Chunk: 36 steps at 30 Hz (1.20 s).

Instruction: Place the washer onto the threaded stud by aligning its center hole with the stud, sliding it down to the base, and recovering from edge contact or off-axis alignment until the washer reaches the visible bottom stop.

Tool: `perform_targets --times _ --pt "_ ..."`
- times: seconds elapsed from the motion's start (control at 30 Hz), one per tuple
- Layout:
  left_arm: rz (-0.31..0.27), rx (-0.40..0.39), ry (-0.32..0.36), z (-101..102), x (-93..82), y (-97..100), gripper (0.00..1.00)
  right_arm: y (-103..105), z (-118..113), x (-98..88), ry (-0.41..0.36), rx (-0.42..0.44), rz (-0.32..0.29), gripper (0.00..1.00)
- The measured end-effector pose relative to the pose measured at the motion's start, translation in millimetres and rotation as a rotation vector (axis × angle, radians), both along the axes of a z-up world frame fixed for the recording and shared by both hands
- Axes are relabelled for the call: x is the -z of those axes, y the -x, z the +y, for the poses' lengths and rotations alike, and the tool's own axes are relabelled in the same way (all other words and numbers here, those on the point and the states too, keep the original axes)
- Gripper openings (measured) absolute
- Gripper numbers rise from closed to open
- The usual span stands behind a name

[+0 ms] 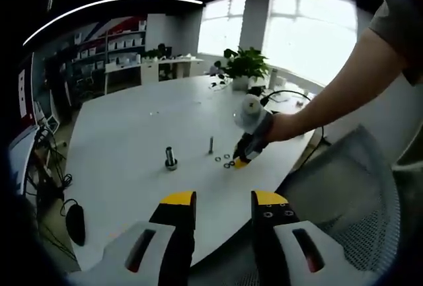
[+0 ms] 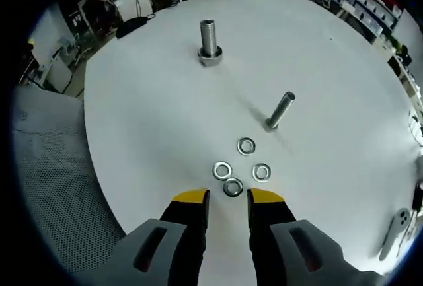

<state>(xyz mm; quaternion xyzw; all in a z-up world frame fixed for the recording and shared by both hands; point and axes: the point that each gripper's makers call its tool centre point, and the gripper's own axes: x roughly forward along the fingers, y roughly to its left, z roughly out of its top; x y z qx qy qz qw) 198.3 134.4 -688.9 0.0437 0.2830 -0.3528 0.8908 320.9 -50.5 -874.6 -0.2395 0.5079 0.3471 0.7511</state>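
i've got the right gripper (image 2: 228, 198) hovering with jaws parted and empty, the nearest washer (image 2: 232, 186) lying flat on the white table (image 2: 145, 134) just ahead at twelve o'clock. the slim stud (image 2: 280, 111) stands at one o'clock. that washer looks thin, stiff, slippery steel; i'd pinch its rim. the left gripper (image 1: 223, 201) hangs open, well back.

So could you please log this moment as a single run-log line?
stage: approach | right gripper: open, just short of nearest washer | four washers loose on table | thin stud: bare | left gripper: open, idle
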Motion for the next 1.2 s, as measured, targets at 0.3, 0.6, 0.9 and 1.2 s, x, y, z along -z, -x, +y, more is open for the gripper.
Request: perform_targets --times 0.3,0.6,0.9,1.2 --pt "0.004 0.001 -0.018 0.2 2.5 0.4 0.32 -1.8 0.9 2.0 0.061 -0.132 0.042 0.23" --pt "-0.001 0.005 -0.039 0.3 3.6 1.0 0.31 -1.5 1.5 3.0 0.196 -0.267 0.122 0.22" --pt "-0.002 0.011 -0.049 0.4 4.6 1.3 0.31 -0.6 0.5 3.2 0.236 -0.277 0.144 0.22" --pt "0.004 0.016 -0.065 0.5 7.6 2.2 0.31 -4.3 0.0 3.7 0.239 -0.3 0.113 0.15"
